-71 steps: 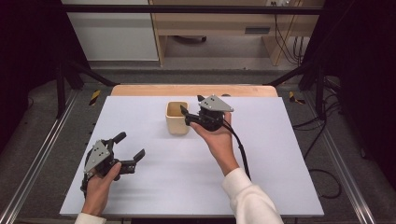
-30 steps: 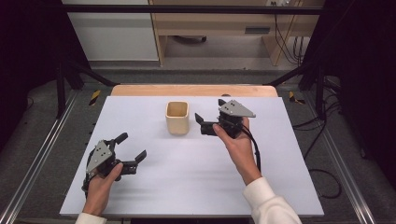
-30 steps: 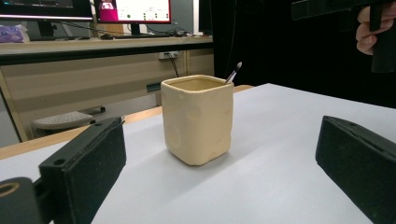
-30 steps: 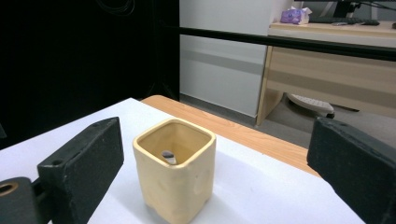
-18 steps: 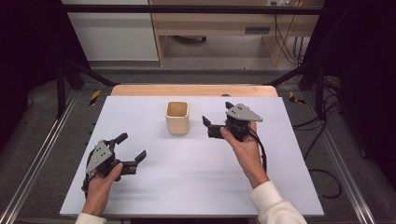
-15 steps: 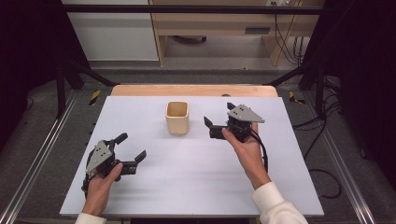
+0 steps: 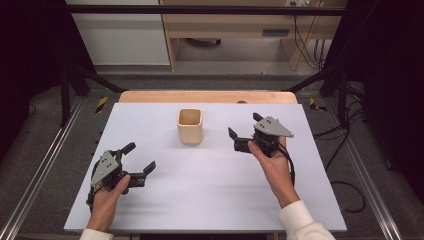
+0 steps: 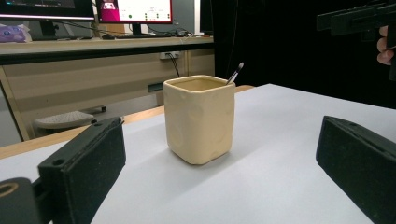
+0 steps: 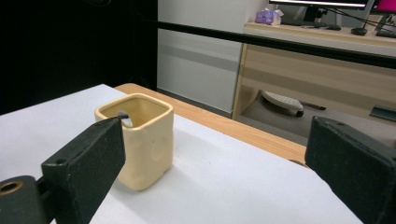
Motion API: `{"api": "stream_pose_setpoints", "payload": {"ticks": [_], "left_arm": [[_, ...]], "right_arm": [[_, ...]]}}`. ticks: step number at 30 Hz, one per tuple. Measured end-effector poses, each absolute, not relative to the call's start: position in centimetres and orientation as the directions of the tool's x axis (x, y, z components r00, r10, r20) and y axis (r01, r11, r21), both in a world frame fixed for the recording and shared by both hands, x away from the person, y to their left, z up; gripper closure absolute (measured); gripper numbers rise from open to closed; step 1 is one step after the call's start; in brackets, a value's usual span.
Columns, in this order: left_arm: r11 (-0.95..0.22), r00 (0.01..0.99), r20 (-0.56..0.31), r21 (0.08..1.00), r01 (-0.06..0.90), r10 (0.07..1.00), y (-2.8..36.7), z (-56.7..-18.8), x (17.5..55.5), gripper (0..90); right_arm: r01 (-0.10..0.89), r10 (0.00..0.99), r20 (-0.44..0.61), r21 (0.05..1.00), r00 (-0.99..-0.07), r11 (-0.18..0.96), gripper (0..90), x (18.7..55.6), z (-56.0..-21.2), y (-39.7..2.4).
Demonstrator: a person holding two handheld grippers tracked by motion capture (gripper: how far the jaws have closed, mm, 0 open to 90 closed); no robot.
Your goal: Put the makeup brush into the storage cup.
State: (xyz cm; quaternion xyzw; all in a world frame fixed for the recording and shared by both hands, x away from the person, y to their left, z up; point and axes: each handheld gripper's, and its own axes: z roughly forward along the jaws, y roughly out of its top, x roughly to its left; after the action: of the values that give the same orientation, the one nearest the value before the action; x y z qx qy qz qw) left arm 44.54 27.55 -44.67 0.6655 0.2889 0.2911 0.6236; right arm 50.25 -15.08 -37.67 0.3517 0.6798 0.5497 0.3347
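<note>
On the bench, high view: cup at 12 o'clock, our right claw gaping at 3, left claw gaping at 8. Left claw view: cup framed between jaws, likely lined up for reaching. Right claw view: cup at 9, untouched.

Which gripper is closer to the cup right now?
The right gripper, held just right of the cream cup with jaws open. The left gripper, also open, sits farther off, near the table's front-left.

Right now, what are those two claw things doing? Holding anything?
Left gripper: open, holding nothing, low over the table.
Right gripper: open, holding nothing, right of the cup.
</note>
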Motion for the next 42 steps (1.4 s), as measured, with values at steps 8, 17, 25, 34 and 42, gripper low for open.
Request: {"api": "stream_pose_setpoints", "payload": {"ticks": [8, 17, 25, 34, 42], "left_arm": [[-0.061, 0.665, 0.03, 0.998, 0.023, 0.746, 27.5, -44.7, 44.5, 1.2], [-0.079, 0.67, 0.044, 0.997, 0.023, 0.741, 27.3, -44.7, 44.3, 1.1], [-0.077, 0.667, 0.044, 0.997, 0.021, 0.743, 27.6, -44.6, 44.2, 1.1], [-0.073, 0.666, 0.042, 0.997, 0.019, 0.745, 27.9, -44.5, 43.9, 1.0], [-0.076, 0.665, 0.041, 0.997, 0.023, 0.746, 28.2, -44.5, 43.8, 0.9]], "right_arm": [[0.101, 0.85, -0.092, 0.981, -0.519, 0.168, 5.6, 49.5, -38.5, -16.5], [0.098, 0.844, -0.127, 0.974, -0.521, 0.206, 5.6, 48.6, -39.7, -17.7], [0.1, 0.844, -0.128, 0.973, -0.521, 0.209, 5.3, 47.6, -40.7, -18.7], [0.11, 0.851, -0.113, 0.974, -0.513, 0.196, 5.4, 46.6, -41.7, -20.2], [0.111, 0.86, -0.106, 0.976, -0.5, 0.185, 5.3, 45.6, -42.5, -21.9]]}}
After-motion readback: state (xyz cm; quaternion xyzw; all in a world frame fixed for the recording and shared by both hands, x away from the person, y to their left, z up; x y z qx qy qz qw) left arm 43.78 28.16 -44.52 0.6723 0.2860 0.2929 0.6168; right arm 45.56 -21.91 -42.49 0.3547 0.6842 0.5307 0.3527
